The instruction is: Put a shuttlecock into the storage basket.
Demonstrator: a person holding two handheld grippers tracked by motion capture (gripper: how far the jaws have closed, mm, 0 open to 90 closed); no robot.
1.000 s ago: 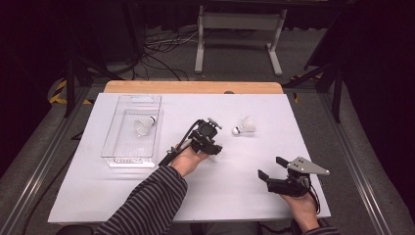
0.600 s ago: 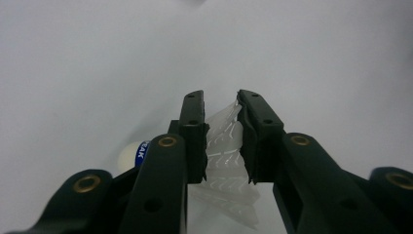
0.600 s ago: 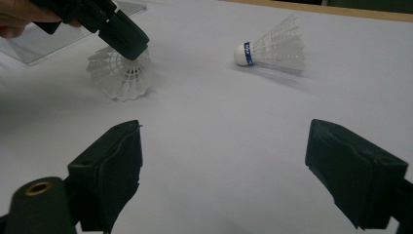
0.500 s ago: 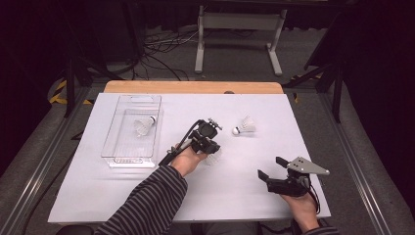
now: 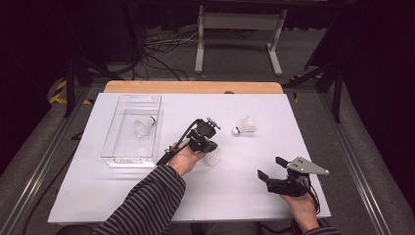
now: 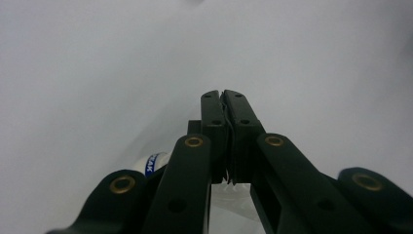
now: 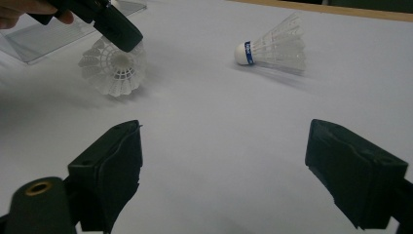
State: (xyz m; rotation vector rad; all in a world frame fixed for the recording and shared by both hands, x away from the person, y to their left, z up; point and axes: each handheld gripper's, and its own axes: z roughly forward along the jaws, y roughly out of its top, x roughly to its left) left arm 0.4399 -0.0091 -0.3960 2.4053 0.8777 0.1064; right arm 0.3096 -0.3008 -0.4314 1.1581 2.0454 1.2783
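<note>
Near the middle of the white desk (image 5: pixel 147 196), the left gripper (image 5: pixel 211 148) had its fingers pinched on a white feathered shuttlecock (image 5: pixel 213 157); the right gripper (image 5: pixel 274 169), by the near right corner, sat wide open.

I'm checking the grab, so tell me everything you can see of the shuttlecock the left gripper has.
The shuttlecock is white with a plastic-looking lattice skirt. In the right gripper view its open skirt faces the camera. The left gripper is shut on the skirt's edge. It sits near the middle of the white table; whether it touches the table is unclear.
</note>
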